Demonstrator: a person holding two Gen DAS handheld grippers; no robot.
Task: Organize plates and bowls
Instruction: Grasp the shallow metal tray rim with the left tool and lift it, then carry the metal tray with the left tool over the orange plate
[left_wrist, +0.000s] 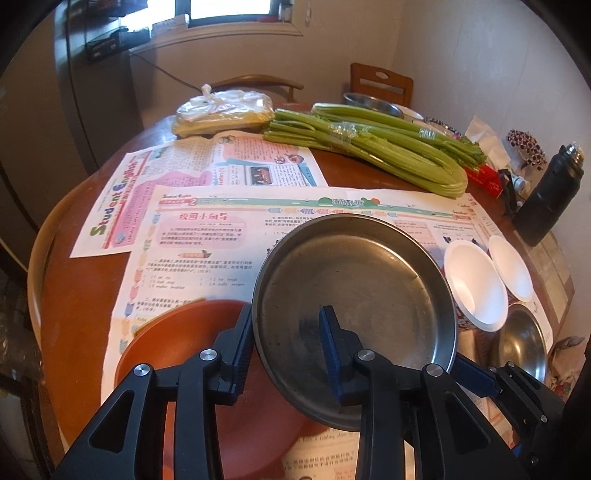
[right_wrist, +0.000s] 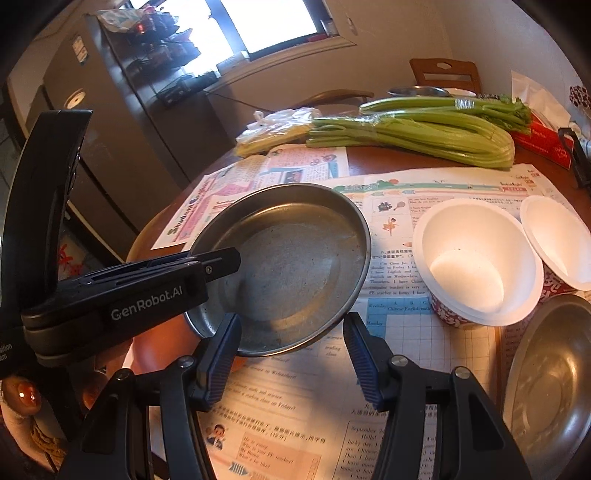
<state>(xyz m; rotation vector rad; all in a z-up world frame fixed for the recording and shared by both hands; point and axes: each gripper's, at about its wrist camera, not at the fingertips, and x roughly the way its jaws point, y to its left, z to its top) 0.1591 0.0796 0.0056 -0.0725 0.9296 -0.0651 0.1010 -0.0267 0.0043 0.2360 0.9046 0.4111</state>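
Item: shallow round stainless-steel plate (left_wrist: 354, 306), dull and scuffed inside, tilted and held clear of the table above a round terracotta-orange plate (left_wrist: 184, 350) that lies flat on the spread newspaper sheets (left_wrist: 207, 236).

Holder: left gripper (left_wrist: 288, 343), clenched on the steel plate's near rim, one blue pad inside the dish and one outside. The grip sits at the very edge, with the whole plate hanging forward from it.

Second tool: right gripper (right_wrist: 291, 354), jaws parted with nothing between them, hovering just beside the steel plate's near edge over the newspaper.

Nearby wares: two white foam bowls with red patterned outsides (right_wrist: 476, 258), side by side and touching, to the right; a second stainless-steel dish (right_wrist: 554, 384) at the near right.

Other contents: bundles of green celery stalks (left_wrist: 369, 147), a knotted plastic bag of yellow food (left_wrist: 221, 110), a black flask (left_wrist: 550, 195).

Risks, as I judge them:
- A rim-only pinch on smooth metal may let the plate pivot or slide out and clatter onto the orange plate.
- A swing to the right could clip the light foam bowls and tip them.
- The empty right gripper stands close enough to knock the plate's edge.
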